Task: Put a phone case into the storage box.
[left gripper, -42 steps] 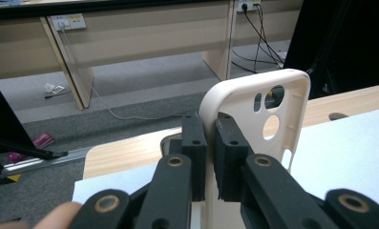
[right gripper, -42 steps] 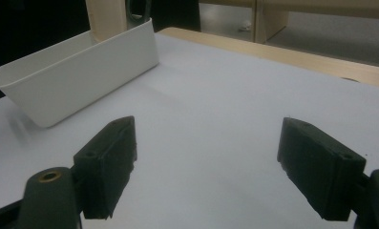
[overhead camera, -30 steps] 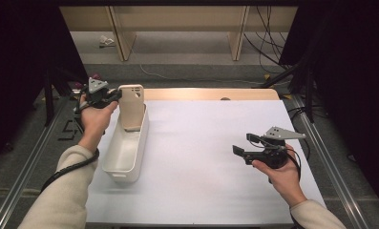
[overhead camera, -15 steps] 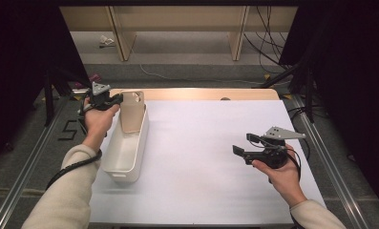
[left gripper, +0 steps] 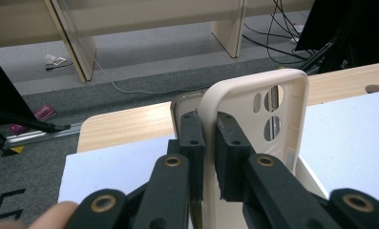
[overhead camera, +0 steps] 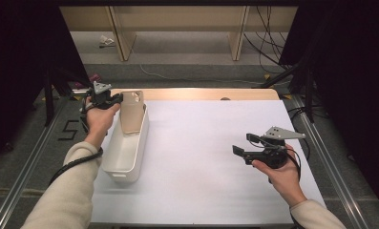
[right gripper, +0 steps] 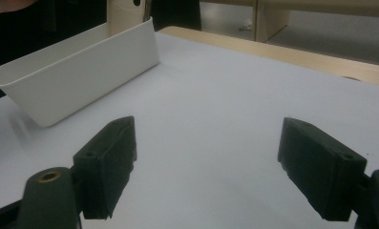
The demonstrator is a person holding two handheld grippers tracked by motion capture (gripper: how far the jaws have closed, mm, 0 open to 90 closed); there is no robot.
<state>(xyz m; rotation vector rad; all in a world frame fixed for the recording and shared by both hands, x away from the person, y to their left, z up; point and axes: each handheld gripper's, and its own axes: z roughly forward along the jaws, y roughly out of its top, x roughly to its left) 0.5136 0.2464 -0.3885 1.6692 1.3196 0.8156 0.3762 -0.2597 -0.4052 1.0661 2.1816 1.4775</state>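
**Left gripper view: phone case pinched above the bin**

Left gripper view shows my left gripper [left gripper: 205, 157] pinching the side wall of the beige phone case [left gripper: 254, 124], held upright over the far end of the white bin [overhead camera: 125, 148]. I judge this the lifting-out step, though it could be lowering in. Next I need to clear the bin's rim. My right gripper [overhead camera: 244, 145] rests spread and empty on the open white table [overhead camera: 201, 143], well apart; the wooden edge [overhead camera: 201, 94] lies beyond.
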